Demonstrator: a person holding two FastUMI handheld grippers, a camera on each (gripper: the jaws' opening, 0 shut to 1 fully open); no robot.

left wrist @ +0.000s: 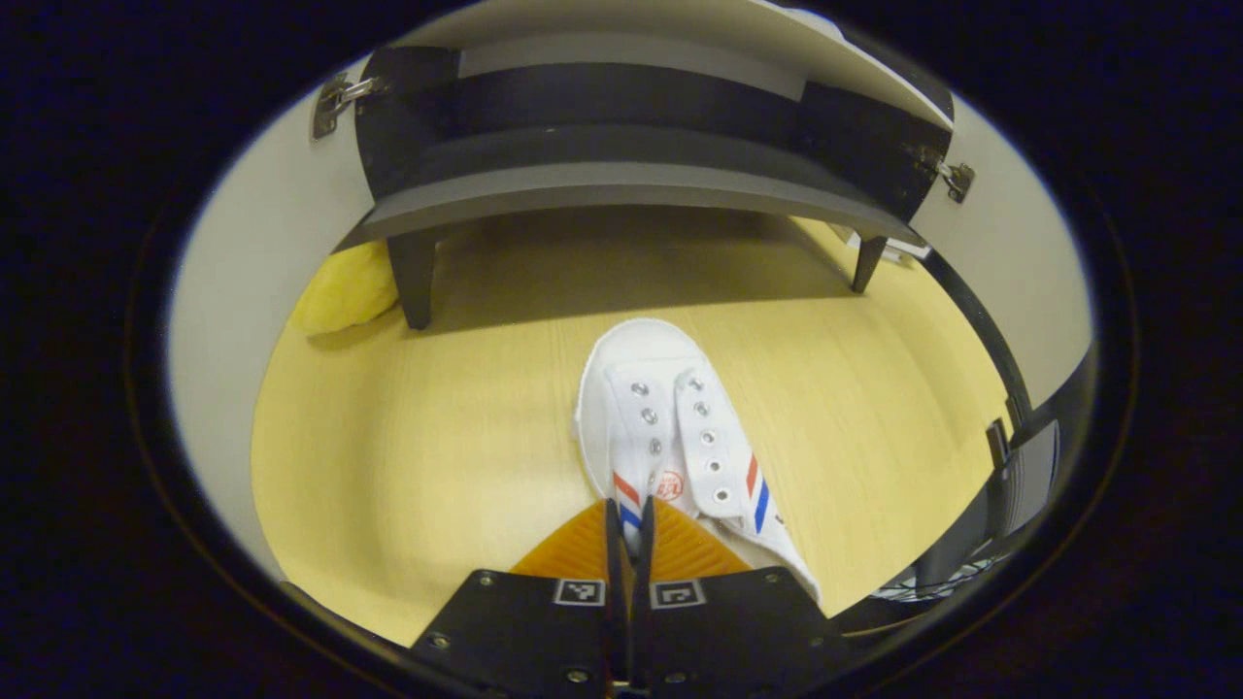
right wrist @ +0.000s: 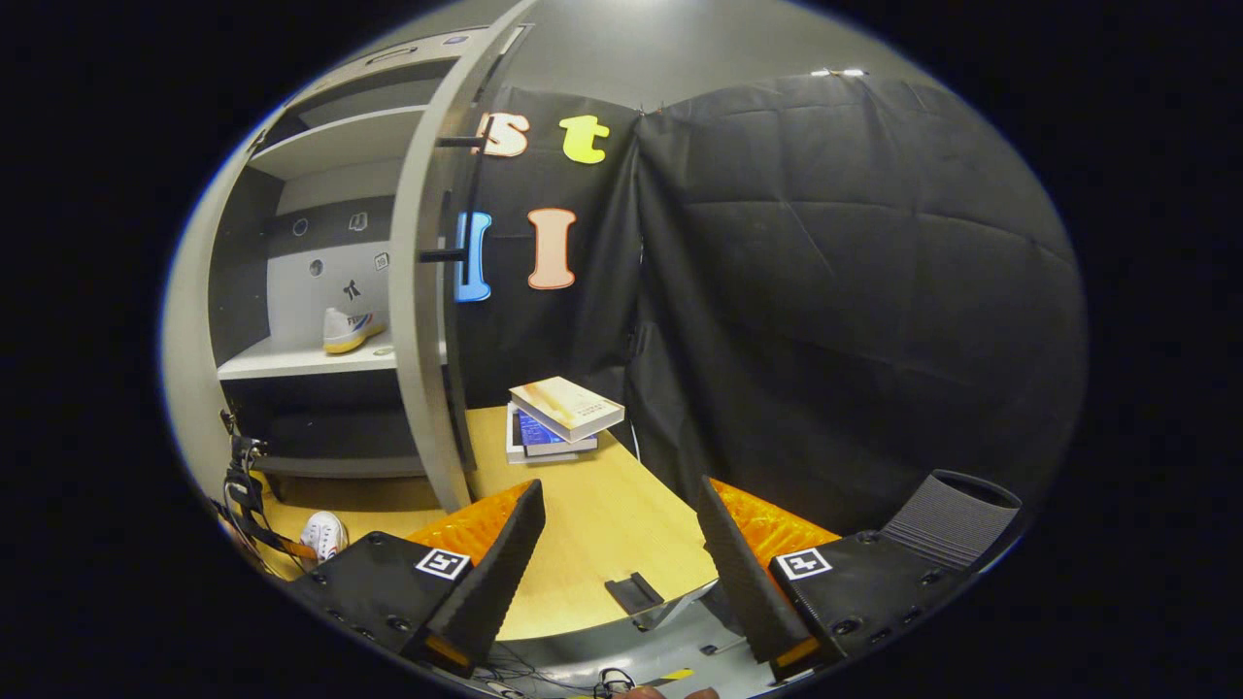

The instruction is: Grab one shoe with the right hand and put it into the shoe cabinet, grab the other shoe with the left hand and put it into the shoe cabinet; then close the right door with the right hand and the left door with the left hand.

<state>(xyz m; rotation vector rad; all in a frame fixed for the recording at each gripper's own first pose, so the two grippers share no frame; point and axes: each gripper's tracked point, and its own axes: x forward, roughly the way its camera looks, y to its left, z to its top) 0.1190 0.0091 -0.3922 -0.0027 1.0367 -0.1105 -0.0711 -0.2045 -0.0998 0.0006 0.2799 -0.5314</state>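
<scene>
A white shoe (left wrist: pixel 670 427) with red and blue side stripes lies on the pale wooden floor (left wrist: pixel 408 437), toe toward the shoe cabinet (left wrist: pixel 621 184). My left gripper (left wrist: pixel 629 513) is shut on the shoe's left side wall near the heel. In the right gripper view the same shoe (right wrist: pixel 323 534) shows small at the lower left. The other shoe (right wrist: pixel 350 330) stands on a white shelf inside the cabinet (right wrist: pixel 291 364). My right gripper (right wrist: pixel 620 490) is open, well back from the cabinet, with nothing between its fingers.
Both cabinet doors stand open: the left door (left wrist: pixel 243 291), the right door (left wrist: pixel 1010 262), and the right door edge-on (right wrist: pixel 427 291). A yellow soft thing (left wrist: pixel 350 286) lies by the cabinet's left leg. Stacked books (right wrist: pixel 558 417) lie on the floor beside the black cloth wall.
</scene>
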